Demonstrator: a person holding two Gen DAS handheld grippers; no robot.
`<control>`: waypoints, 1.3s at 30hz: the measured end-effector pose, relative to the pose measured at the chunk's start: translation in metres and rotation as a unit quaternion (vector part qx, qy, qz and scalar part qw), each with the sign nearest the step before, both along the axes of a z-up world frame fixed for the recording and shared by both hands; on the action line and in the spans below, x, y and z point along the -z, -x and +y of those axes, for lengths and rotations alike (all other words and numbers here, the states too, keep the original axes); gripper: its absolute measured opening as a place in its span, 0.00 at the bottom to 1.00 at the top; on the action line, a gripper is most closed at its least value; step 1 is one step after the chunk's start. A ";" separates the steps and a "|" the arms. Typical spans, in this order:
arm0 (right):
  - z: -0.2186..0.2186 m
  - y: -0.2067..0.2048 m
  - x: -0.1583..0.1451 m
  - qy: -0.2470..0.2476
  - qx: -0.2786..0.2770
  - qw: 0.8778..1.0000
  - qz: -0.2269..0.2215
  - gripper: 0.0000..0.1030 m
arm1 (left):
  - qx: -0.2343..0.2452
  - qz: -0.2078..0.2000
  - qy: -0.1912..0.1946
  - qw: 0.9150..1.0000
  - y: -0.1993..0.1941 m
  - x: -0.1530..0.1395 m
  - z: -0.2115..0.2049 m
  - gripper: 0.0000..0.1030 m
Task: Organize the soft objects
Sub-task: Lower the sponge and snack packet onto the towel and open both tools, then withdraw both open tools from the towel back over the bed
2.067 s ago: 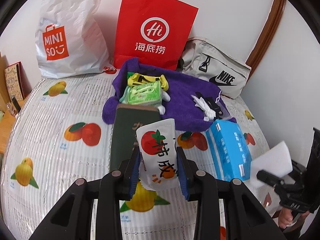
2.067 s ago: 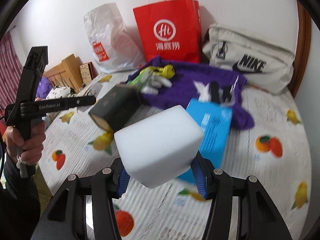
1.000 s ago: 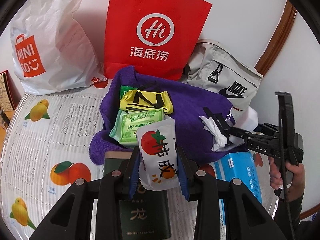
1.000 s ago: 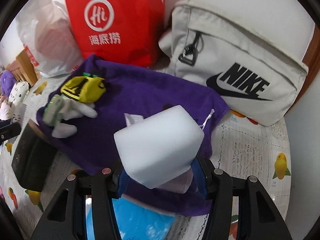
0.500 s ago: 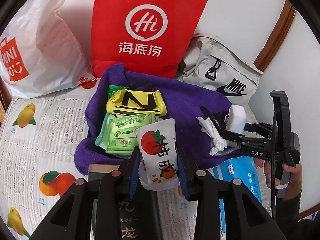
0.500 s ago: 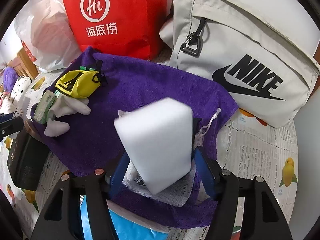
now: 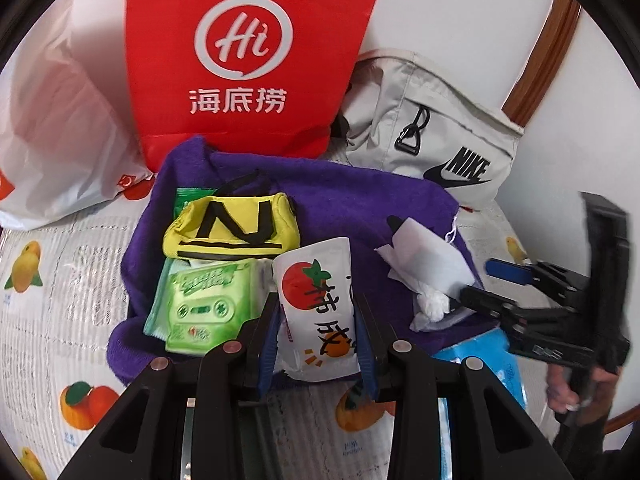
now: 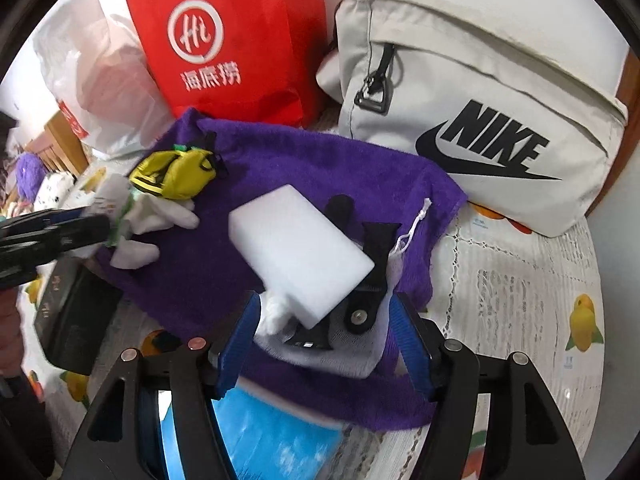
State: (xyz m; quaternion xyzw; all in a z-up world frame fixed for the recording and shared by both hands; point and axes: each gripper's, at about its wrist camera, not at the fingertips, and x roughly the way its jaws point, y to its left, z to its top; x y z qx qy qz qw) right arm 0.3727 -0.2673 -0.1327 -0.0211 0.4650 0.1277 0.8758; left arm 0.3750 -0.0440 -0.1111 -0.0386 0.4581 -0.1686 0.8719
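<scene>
Left gripper (image 7: 316,340), jaws clamped on a white persimmon-print pouch (image 7: 318,312) above a purple towel (image 7: 340,200) carrying a yellow pouch (image 7: 232,226), green wipes (image 7: 200,304) and white sponge (image 7: 424,256).

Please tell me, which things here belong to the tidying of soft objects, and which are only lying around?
Belong to the job:
left gripper, shut on the persimmon pouch
right gripper, just opened, sponge released
purple towel
yellow pouch
green wipes

Lying about:
red bag
Nike bag
white plastic bag
</scene>
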 end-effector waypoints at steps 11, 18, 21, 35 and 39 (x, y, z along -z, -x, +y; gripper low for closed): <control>0.009 0.037 -0.018 -0.001 -0.015 0.999 -0.039 0.64 | 0.004 0.016 -0.028 0.999 -0.020 0.022 -0.019 0.32; 0.005 0.039 -0.014 -0.011 -0.007 0.999 -0.039 0.64 | 0.009 0.033 -0.023 0.999 -0.030 0.026 -0.027 0.37; 0.006 0.039 -0.009 -0.001 -0.006 0.999 -0.035 0.64 | 0.011 0.036 -0.014 0.999 -0.032 0.023 -0.027 0.43; 0.003 0.051 -0.009 0.005 -0.005 0.999 -0.034 0.64 | 0.028 0.056 -0.015 0.998 -0.031 0.023 -0.045 0.78; 0.001 0.061 -0.012 0.004 0.004 0.999 -0.034 0.64 | 0.022 0.061 -0.018 0.998 -0.026 0.018 -0.044 0.78</control>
